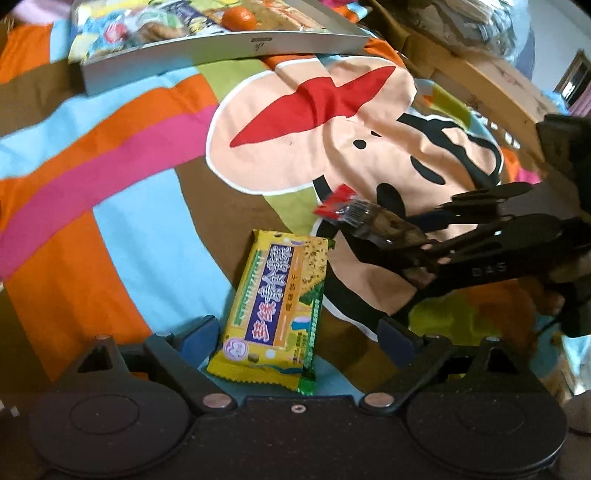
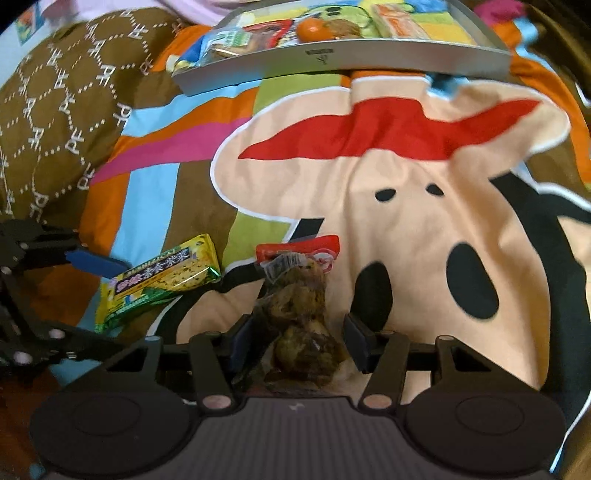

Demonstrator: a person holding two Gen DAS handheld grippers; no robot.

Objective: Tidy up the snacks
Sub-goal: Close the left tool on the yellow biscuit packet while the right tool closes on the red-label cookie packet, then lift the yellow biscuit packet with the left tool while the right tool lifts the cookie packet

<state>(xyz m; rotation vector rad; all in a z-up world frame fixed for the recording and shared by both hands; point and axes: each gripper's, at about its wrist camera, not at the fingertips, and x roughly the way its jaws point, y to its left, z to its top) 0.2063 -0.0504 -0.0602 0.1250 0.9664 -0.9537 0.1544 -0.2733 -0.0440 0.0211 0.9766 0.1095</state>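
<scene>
Yellow crinkled foil marks the cracker packet (image 1: 276, 314), the landmark on a bedspread (image 1: 110, 155) of soft, wrinkled cotton printed in orange, pink, blue and brown stripes around a large peach cartoon face. Left of the packet the stripes run bare to the picture's edge, giving open room. The left gripper (image 1: 297, 334) hovers right at the packet with its blue-padded jaws spread wide, one pad on either side of the packet's near, crimped end; neither pad presses on it, so it lies flat and free on the bedspread. Far beyond the packet, at the upper edge, a shallow grey tray (image 1: 229, 50) with a low straight wall holds assorted wrappers and a round orange fruit (image 1: 238, 18); the bare stretch of cloth between packet and tray is clear of snacks. Just right of the packet, the right gripper (image 2: 295, 341) has its jaws partly closed around a clear pouch of dark, lumpy snack (image 2: 299, 332) with a red header. The left pad seems to touch the pouch, while a small gap shows at the right pad, so a firm clamp cannot be told. Right of the pouch lies only the smooth peach print.
</scene>
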